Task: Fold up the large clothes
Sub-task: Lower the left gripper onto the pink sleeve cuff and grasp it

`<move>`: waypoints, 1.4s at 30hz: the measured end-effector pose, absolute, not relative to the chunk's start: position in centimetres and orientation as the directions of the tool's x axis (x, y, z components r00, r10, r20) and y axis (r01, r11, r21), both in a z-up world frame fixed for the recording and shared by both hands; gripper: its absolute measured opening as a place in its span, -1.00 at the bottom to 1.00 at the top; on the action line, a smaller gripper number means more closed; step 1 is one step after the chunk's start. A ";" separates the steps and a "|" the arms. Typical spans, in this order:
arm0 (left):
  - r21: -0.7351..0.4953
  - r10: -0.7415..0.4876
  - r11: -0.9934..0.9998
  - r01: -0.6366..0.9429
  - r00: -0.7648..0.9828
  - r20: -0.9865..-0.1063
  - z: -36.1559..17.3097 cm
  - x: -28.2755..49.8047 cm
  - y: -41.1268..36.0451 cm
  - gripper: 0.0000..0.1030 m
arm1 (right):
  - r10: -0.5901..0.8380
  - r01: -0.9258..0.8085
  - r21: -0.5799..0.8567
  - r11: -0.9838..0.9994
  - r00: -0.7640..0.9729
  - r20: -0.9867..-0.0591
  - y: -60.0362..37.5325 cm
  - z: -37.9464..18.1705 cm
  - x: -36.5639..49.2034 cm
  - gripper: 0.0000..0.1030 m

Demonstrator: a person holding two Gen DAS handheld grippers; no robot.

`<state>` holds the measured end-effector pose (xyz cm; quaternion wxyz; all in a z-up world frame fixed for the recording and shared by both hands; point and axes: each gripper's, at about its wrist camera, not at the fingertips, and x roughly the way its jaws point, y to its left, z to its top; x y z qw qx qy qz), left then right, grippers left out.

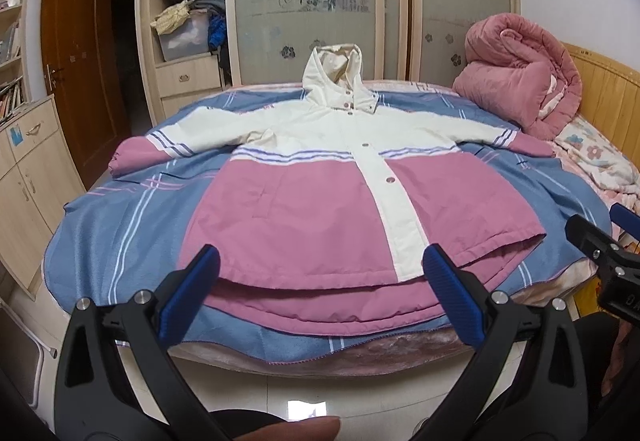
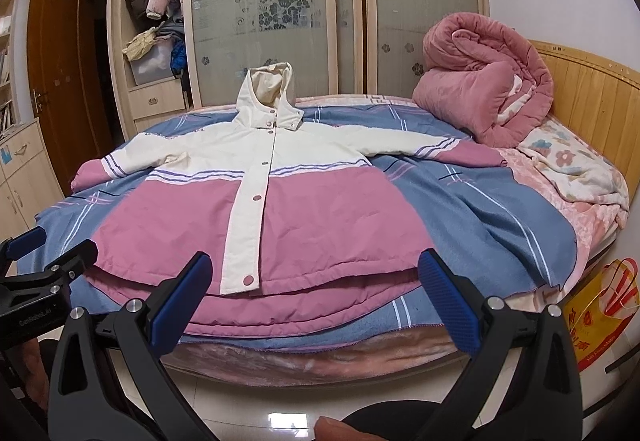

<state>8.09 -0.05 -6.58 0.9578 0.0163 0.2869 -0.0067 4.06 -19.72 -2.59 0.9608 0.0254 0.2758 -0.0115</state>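
A pink and cream hooded jacket (image 1: 320,201) lies flat, front side up, on a blue striped blanket (image 1: 120,225) that covers the bed (image 2: 320,361). Its long axis runs from the near edge of the bed toward the wardrobe (image 1: 360,1): the hem lies at the near edge, the hood (image 1: 334,75) points at the wardrobe and stands partly upright. Both sleeves are spread out sideways across the blanket, with pink cuffs at their ends. The snap-button front is closed. A rolled pink quilt (image 1: 524,85) sits on the bed beside the headboard (image 2: 592,97), well apart from the jacket. The left gripper (image 1: 320,277) is held low in front of the near edge of the bed, aimed along the jacket toward the hood, its blue-padded fingers (image 1: 196,293) spread wide with nothing between them. The right gripper (image 2: 316,281) is held level beside it, also facing the hem, fingers (image 2: 448,301) likewise wide apart and holding nothing. Neither gripper touches the jacket.
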 end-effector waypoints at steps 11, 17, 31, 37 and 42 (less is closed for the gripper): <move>0.028 -0.009 0.999 0.031 0.809 -0.587 -8.7 10.6 -0.5 0.96 | -0.006 0.046 0.054 0.997 0.816 -0.578 -20.7 -4.9 6.8 0.97; 0.037 -0.006 0.999 0.036 0.794 -0.607 -9.9 12.0 -1.0 0.96 | 0.005 0.040 0.062 0.997 0.804 -0.594 -20.9 -6.0 8.0 0.97; -0.050 -0.116 0.993 0.106 0.821 -0.560 -11.8 14.9 -1.3 0.96 | 0.109 0.005 0.198 0.980 0.821 -0.560 -24.1 -8.7 11.2 0.97; -0.063 -0.223 0.973 0.222 0.837 -0.500 -12.1 15.6 -2.2 0.96 | 0.182 -0.048 0.295 0.954 0.877 -0.446 -26.6 -9.0 11.4 0.97; -0.100 -0.206 0.978 0.181 0.882 -0.423 -12.0 15.7 -0.3 0.96 | 0.271 -0.134 0.373 0.918 0.899 -0.345 -27.9 -9.1 11.2 0.97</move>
